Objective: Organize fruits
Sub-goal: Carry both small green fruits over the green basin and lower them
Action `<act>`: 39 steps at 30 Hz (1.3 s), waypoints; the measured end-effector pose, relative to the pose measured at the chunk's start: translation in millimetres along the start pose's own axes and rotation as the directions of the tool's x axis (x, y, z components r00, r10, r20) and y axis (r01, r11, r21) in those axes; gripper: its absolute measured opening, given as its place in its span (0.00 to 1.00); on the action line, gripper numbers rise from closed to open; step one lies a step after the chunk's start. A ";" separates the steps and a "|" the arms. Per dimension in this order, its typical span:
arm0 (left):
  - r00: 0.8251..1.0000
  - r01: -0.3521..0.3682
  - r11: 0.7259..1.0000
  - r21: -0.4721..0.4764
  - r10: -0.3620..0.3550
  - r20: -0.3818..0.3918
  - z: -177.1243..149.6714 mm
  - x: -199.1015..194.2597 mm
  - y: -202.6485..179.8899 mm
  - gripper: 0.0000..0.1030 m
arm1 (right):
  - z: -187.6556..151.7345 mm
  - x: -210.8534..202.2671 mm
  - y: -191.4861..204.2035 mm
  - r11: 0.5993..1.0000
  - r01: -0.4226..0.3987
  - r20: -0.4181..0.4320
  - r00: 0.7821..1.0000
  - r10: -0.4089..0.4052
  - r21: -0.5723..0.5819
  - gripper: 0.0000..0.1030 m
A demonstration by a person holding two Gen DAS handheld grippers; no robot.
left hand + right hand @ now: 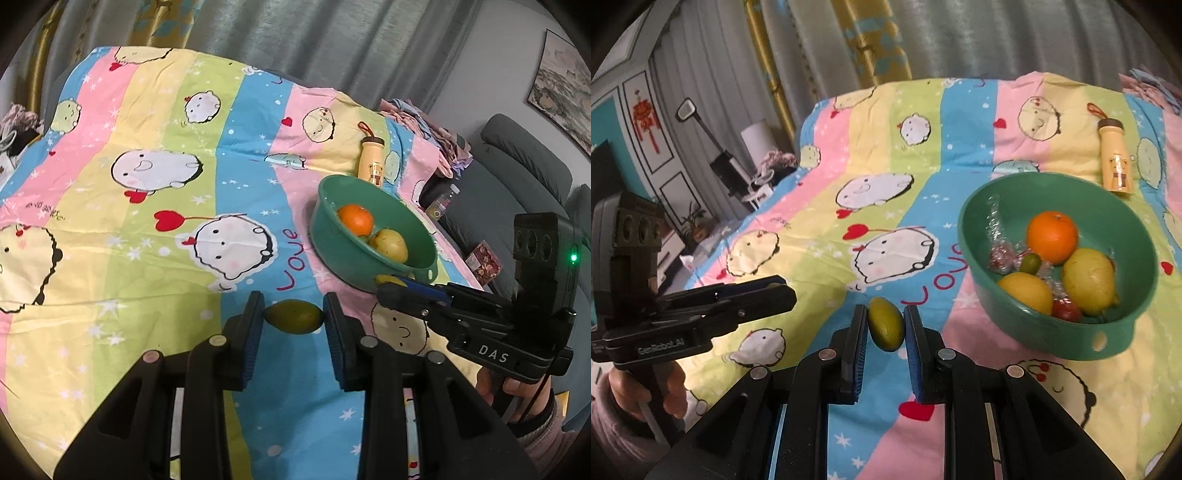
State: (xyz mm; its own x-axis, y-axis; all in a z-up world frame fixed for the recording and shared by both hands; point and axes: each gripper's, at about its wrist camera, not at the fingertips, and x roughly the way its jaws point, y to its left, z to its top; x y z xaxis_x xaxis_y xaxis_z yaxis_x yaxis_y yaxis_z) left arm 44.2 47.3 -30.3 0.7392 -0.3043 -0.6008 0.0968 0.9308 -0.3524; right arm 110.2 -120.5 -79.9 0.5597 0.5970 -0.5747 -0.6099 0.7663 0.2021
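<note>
Green fruit (293,317) pinched in L gripper (293,308) — R gripper (886,312) grips prob. lime (885,329).

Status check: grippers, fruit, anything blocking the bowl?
Left gripper shut on a green fruit. Right gripper shut on a second green fruit. Green bowl close by, nothing in the way.

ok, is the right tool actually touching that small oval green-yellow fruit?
Touching. In the right wrist view, the right tool has both blue pads pressed against the sides of the small oval green-yellow fruit, with no gap on either side.
</note>
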 end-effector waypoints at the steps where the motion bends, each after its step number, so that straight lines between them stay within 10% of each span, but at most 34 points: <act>1: 1.000 0.000 1.000 0.005 0.000 0.002 1.3 -0.6 -2.1 0.32 | 0.1 -3.5 -1.3 1.000 0.000 0.008 1.000 0.000 0.004 0.21; 25: 1.000 0.027 0.976 0.215 -0.026 -0.009 66.4 57.7 -98.3 0.32 | 22.8 -65.2 -85.3 0.989 0.105 0.165 0.979 -0.122 0.108 0.21; 39: 0.989 -0.001 0.965 0.264 0.040 -0.141 86.0 138.6 -111.9 0.32 | 37.9 -33.3 -130.3 0.977 0.192 0.051 0.979 -0.197 0.088 0.21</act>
State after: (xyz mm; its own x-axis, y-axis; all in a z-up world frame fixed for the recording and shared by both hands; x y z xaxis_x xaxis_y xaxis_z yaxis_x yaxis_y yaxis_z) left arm 193.1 -81.6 -12.5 0.6409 -0.2927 -0.7096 0.2687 0.9515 -0.1499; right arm 192.2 -231.2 -57.0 0.6967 0.4458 -0.5620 -0.4394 0.8845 0.1570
